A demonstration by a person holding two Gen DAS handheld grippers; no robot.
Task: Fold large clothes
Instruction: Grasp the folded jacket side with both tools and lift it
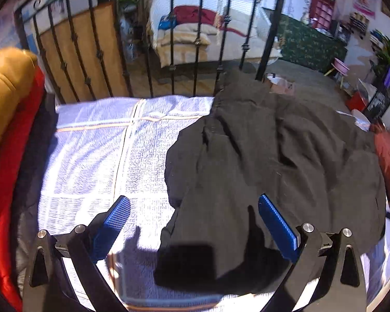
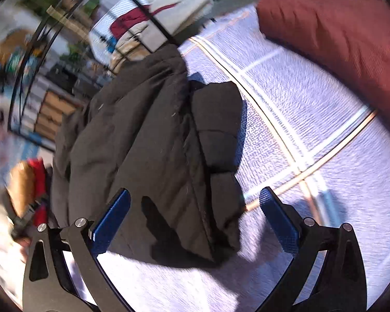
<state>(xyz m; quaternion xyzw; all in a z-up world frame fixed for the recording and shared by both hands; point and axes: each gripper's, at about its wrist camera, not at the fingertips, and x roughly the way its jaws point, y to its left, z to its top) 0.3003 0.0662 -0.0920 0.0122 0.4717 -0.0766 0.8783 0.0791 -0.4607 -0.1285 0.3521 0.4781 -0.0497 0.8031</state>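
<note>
Black quilted fabric, a padded jacket (image 1: 273, 171) by the look of its stitched panels, lies spread on the bed (image 1: 96, 156), reaching from the near edge toward the foot rail (image 1: 148, 52). It sits on a flat, pale blue bedspread, probably so the folds can be pressed against something even. The left tool (image 1: 195, 223) hovers above the jacket's near hem with its blue pads wide apart, holding nothing. The right tool (image 2: 195, 213) is likewise spread and empty, poised over the jacket's side edge (image 2: 221, 182) from the other side of the bed. Both seem placed to take opposite edges together. A rust-red cushion (image 2: 338, 33) rests at the bed's far corner, clear of the jacket.
</note>
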